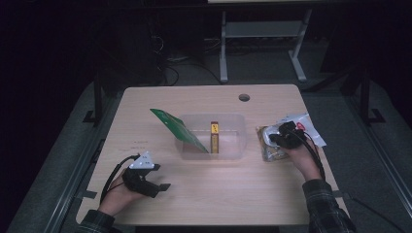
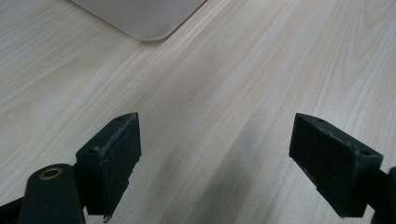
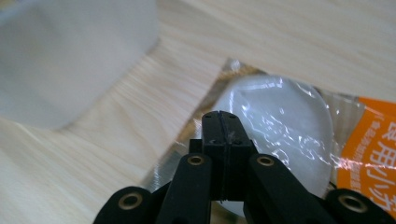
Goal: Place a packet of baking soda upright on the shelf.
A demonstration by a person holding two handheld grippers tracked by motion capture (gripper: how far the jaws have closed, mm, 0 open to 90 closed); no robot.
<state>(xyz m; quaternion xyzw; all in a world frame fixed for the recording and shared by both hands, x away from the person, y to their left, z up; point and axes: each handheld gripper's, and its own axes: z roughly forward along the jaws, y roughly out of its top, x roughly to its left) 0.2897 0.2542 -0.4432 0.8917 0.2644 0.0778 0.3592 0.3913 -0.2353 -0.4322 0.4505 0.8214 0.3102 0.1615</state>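
Observation:
A clear plastic bin (image 1: 234, 151) stands mid-table. Inside it a flat green packet (image 1: 177, 128) leans over the left rim, and a narrow yellow-and-brown box (image 1: 214, 137) stands upright. My left gripper (image 1: 161, 177) rests low on the table's front left, open, with bare wood between its jaws (image 2: 215, 140); a corner of the bin (image 2: 140, 18) lies ahead of it. My right gripper (image 1: 273, 139) hovers just right of the bin, its jaws shut tight (image 3: 219, 116) over a clear-film packet (image 3: 280, 121) with a white round item and an orange label. Nothing shows between those jaws.
A second white packet with a red mark (image 1: 306, 127) lies at the table's right edge behind my right hand. A round cable hole (image 1: 244, 97) sits near the far edge. The bin's wall (image 3: 70, 60) is close on the right gripper's left. Dark floor and desk legs lie beyond.

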